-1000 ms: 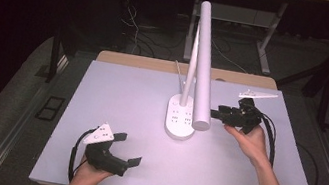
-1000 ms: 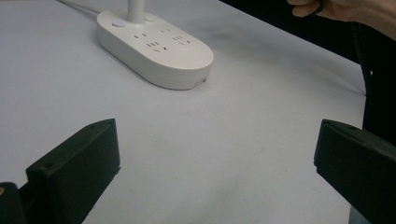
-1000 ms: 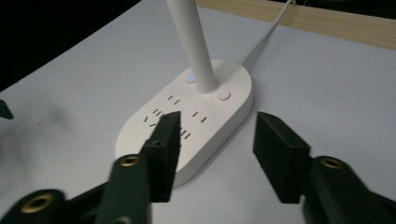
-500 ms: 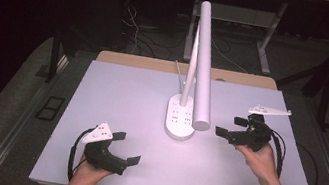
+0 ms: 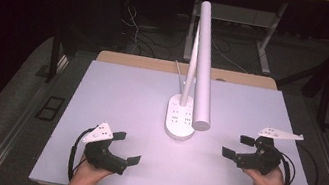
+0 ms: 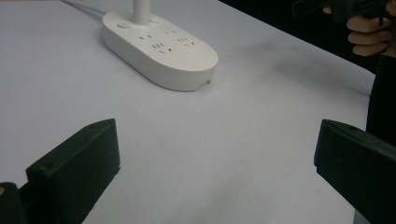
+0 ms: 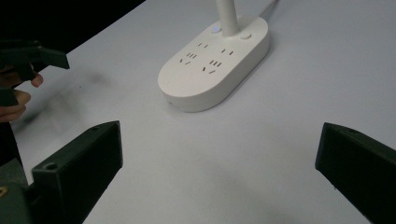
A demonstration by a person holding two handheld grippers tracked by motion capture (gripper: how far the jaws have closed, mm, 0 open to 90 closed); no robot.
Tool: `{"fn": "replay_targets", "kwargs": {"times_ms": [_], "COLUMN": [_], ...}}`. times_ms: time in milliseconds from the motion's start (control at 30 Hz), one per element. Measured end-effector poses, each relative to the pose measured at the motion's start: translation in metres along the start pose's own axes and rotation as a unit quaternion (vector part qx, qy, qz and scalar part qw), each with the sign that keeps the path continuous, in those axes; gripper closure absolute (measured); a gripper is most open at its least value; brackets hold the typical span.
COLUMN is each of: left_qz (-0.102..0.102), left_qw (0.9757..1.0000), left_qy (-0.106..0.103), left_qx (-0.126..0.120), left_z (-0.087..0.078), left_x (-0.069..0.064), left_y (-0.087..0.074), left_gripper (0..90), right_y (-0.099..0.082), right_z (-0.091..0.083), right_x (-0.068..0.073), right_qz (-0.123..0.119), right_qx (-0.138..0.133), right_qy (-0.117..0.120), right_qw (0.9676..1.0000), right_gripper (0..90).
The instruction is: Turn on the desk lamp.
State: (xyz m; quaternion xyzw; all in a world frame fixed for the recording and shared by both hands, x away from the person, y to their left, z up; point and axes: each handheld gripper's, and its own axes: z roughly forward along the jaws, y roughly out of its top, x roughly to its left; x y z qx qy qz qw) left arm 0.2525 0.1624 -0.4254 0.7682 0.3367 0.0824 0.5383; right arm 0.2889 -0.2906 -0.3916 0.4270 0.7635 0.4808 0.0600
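You have one object on the tabletop: a single white desk lamp, standing near the middle, slightly toward the far side. Its base is a flat oval slab carrying four socket groups on top and two round buttons beside the stem. One upright stem rises from the far end of that base, and one long white tubular head slants down from its top toward the near right, ending above the base's right edge. A thin white cord runs from the base toward the far edge.

You hold two grippers. Your left gripper sits at the near left, jaws spread wide with nothing between them. Your right gripper sits at the near right, jaws likewise spread and empty. Both point inward toward the lamp base, well apart from it.
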Motion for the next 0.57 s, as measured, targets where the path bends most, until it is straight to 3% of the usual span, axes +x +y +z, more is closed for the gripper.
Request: {"fn": "replay_targets", "kwargs": {"times_ms": [300, 567], "left_qz": [0.001, 0.001], "left_qw": [1.0, 1.0], "left_qy": [0.0, 0.0], "left_qx": [0.002, 0.002], "left_z": [0.001, 0.001], "left_x": [0.0, 0.0], "left_y": [0.0, 0.001], "left_gripper": [0.0, 0.0], "right_y": [-0.035, -0.046], "right_z": [-0.013, -0.018], "right_x": [0.005, 0.015], "right_qz": [0.019, 0.008], "right_qx": [-0.016, -0.018], "right_qy": [-0.003, -0.008], "right_qw": [0.9997, 0.9998], "right_gripper": [0.5, 0.5]}}
